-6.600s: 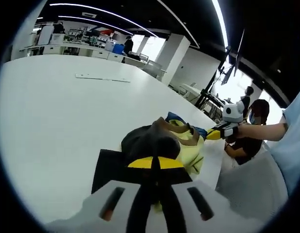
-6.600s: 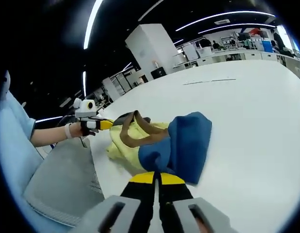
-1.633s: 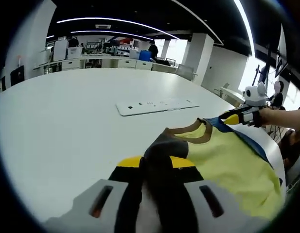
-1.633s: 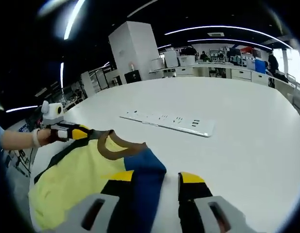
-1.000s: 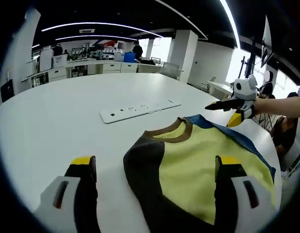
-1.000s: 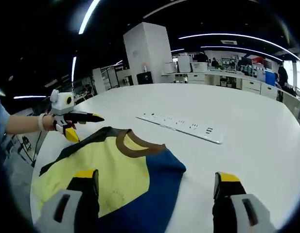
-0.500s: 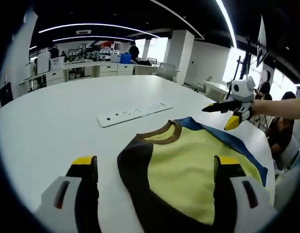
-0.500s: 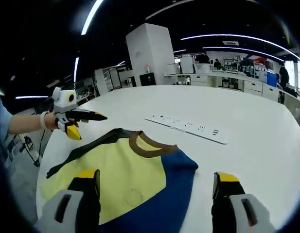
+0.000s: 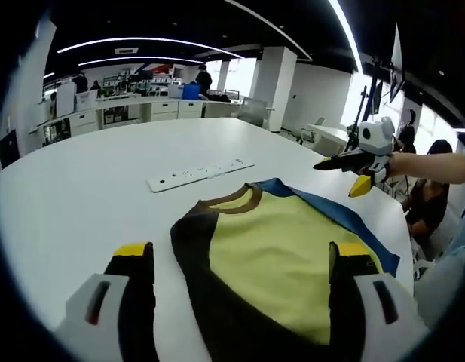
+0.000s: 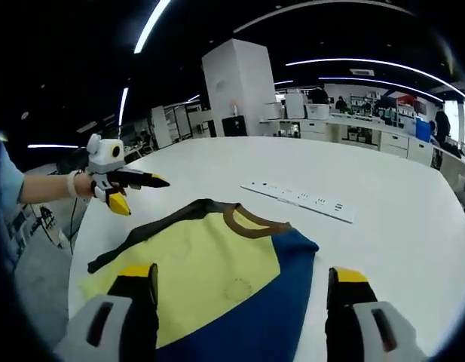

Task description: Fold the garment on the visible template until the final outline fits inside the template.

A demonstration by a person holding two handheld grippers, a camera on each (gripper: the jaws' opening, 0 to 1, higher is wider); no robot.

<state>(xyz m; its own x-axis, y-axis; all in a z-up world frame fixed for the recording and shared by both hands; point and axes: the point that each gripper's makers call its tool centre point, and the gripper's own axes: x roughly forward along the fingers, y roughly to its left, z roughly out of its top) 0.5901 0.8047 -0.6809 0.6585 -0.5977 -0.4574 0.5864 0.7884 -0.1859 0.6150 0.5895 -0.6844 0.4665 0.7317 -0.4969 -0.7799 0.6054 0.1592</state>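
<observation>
I have just let go of the garment (image 9: pixel 281 264). A second and a half ago each hand-held gripper pinched a shoulder of it; now both stand spread wide and hold nothing. In the left gripper view my left hand-held gripper (image 9: pixel 240 260) frames the cloth between its two yellow-tipped jaws, and the right hand-held gripper (image 9: pixel 351 167) hangs in the air beyond the far blue edge, its jaws apart. In the right gripper view the right hand-held gripper (image 10: pixel 240 283) frames the same shirt from the other side, with the left hand-held gripper (image 10: pixel 134 185) hovering clear of the dark sleeve.

The garment (image 10: pixel 217 271) itself has gone from a crumpled heap to a spread shape, lying flat on the white tabletop (image 9: pixel 81 196), neck toward the white power strip (image 9: pixel 198 173): yellow body, brown collar (image 10: pixel 251 219), one dark side and one blue side. It sits near the table's edge on my side.

I read this as the laying-out done and the folding not yet begun. I cannot make out any template outline under or beside the cloth, so I cannot judge the fit. The next move, I think, calls for taking a sleeve or side edge and bringing it across the yellow middle; the near hem close to the table edge could slip off.
</observation>
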